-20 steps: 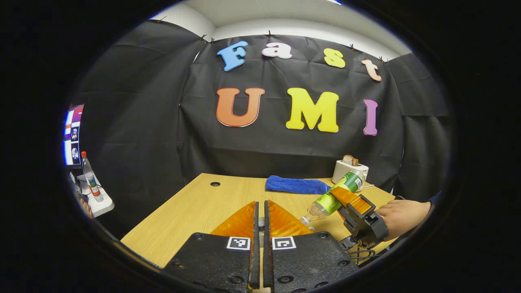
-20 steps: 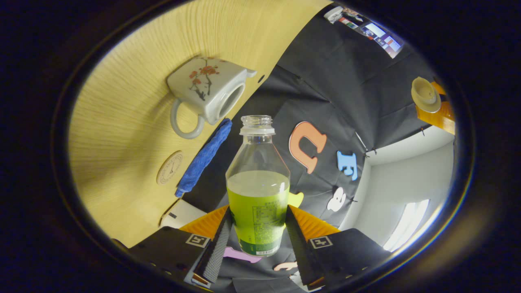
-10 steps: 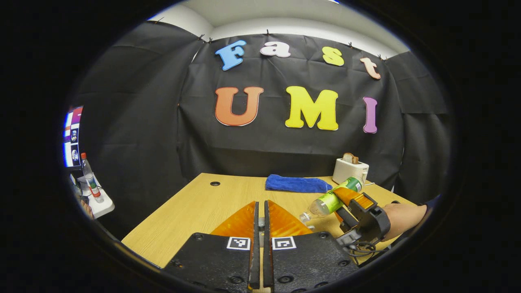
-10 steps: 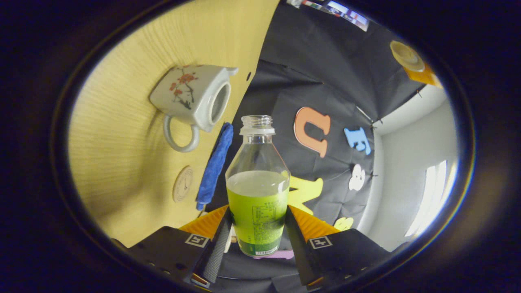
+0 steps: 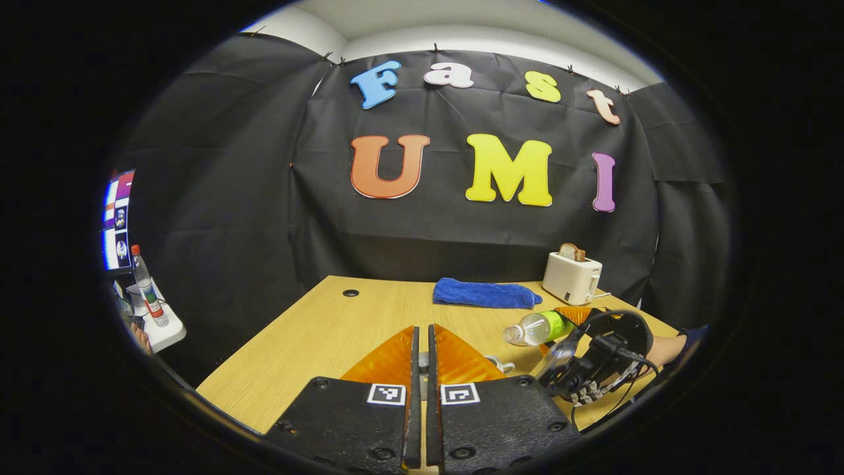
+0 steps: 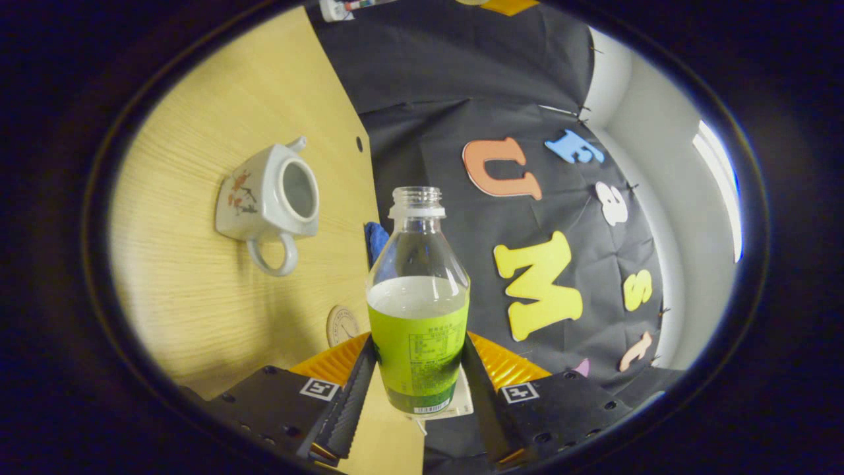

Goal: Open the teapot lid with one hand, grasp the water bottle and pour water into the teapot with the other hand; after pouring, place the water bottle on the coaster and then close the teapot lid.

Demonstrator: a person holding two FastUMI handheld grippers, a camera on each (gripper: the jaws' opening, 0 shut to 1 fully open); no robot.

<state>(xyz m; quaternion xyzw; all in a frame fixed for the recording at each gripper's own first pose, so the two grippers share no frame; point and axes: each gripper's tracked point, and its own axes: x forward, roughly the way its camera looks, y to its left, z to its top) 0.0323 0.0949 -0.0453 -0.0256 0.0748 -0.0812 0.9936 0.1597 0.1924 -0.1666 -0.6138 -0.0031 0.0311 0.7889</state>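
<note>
Left tongs (image 5: 422,356): you've got them clenched, fingers pressed together above the surface (image 5: 316,336); what sits between them, I can't tell.
Teapot (image 6: 267,198): in your right gripper view it stands on the surface with its mouth uncovered, handle toward you.
Coaster (image 6: 341,324): lying flat, just beside the bottle's base.
Water bottle (image 6: 418,310): uncapped, part full, apart from the teapot.
Right tongs (image 6: 417,379): grasping the bottle on its label, both fingers pressing.
</note>
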